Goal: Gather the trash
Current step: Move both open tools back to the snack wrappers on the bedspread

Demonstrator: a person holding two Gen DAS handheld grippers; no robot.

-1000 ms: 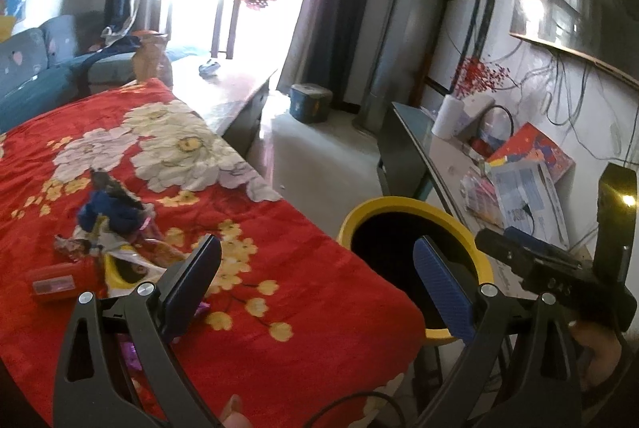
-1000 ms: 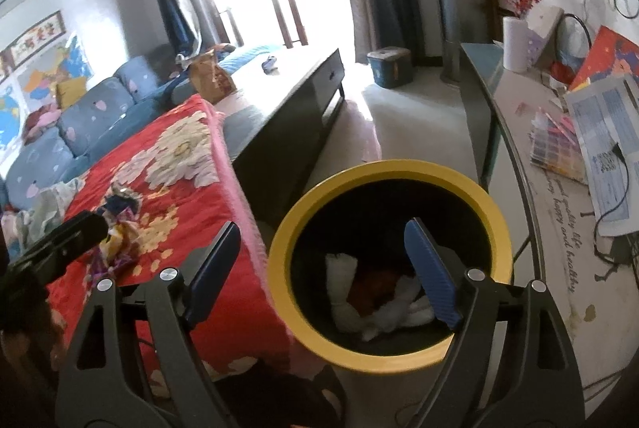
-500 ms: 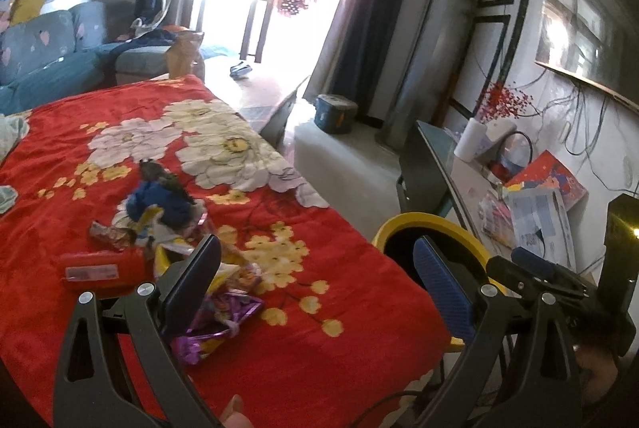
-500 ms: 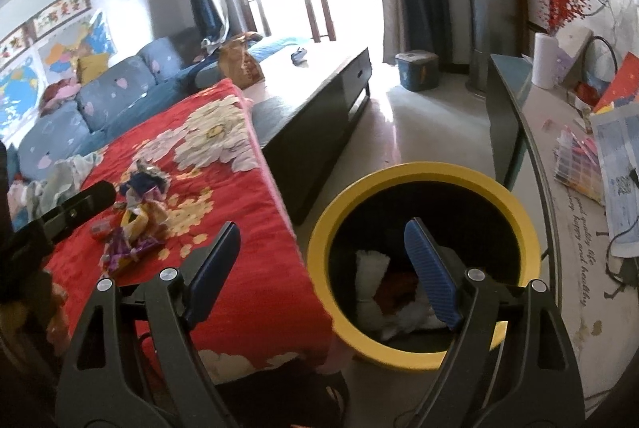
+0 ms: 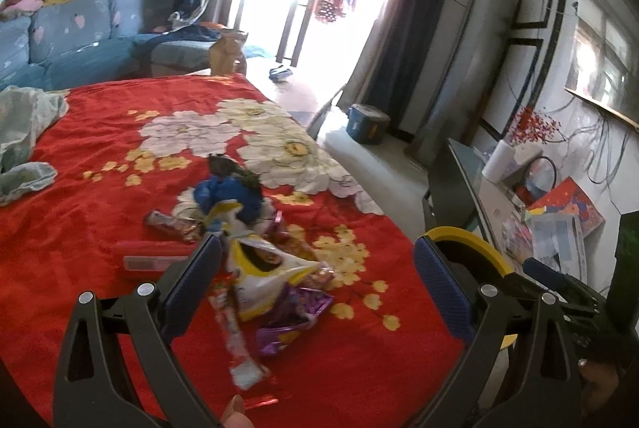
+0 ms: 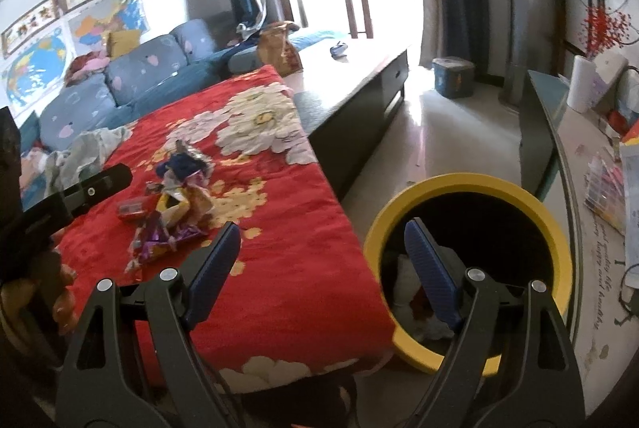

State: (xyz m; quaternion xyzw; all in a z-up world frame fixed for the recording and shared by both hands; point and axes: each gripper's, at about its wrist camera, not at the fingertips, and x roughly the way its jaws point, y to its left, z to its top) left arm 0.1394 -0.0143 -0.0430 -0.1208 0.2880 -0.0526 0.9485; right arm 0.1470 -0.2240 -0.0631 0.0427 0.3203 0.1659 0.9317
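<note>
while both grippers, left gripper [image 5: 315, 282] and right gripper [image 6: 321, 260], gape empty, one wrapper pile [image 5: 255, 252] lies on the one red cloth [image 5: 100, 188]; only the right view shows white scraps [image 6: 407, 292] inside the one yellow bin [image 6: 471, 188]

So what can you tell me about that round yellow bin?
The yellow bin is a round tub with a thick, smooth yellow rim and a dark inside; it looks like plastic. It stands upright on the pale floor, close beside the edge of the red flowered blanket. At the bottom lies some crumpled white and red trash. Nothing grips it; the open right gripper hovers in front.
</note>
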